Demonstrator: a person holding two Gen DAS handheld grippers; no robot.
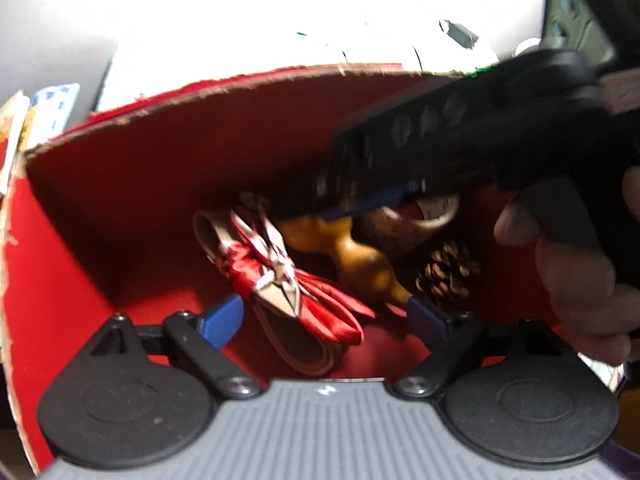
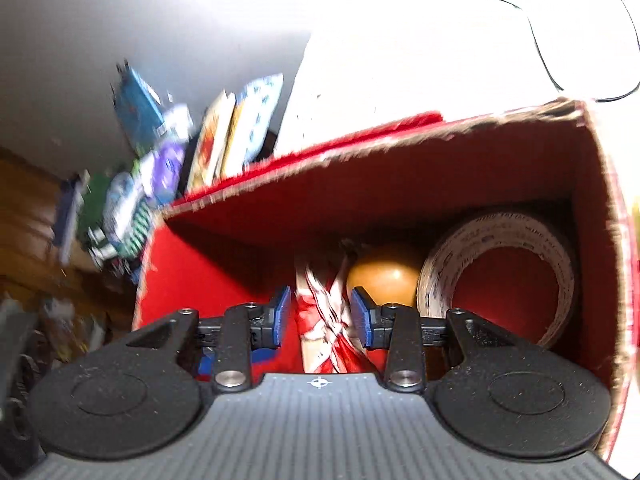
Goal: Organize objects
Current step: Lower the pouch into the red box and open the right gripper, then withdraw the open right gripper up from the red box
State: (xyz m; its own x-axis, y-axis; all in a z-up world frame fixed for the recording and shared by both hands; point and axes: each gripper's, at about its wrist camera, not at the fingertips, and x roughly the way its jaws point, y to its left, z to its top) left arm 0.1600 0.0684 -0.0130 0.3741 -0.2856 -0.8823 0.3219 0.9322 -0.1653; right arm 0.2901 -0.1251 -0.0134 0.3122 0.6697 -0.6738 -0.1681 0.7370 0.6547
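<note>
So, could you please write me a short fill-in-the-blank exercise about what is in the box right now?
1. The inside of the cardboard box is coloured ____.
2. Beside the orange gourd lies a brown pine ____.
3. The tape roll rests in the box's ____-hand corner in the right wrist view.
4. The left gripper has its jaws ____ around the red ribbon bow.

Missing: red; cone; right; open

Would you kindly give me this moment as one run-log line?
left gripper: open over ribbon bow | right gripper: open, nothing held | red box: bow, tape roll, pine cone, gourd inside
</note>
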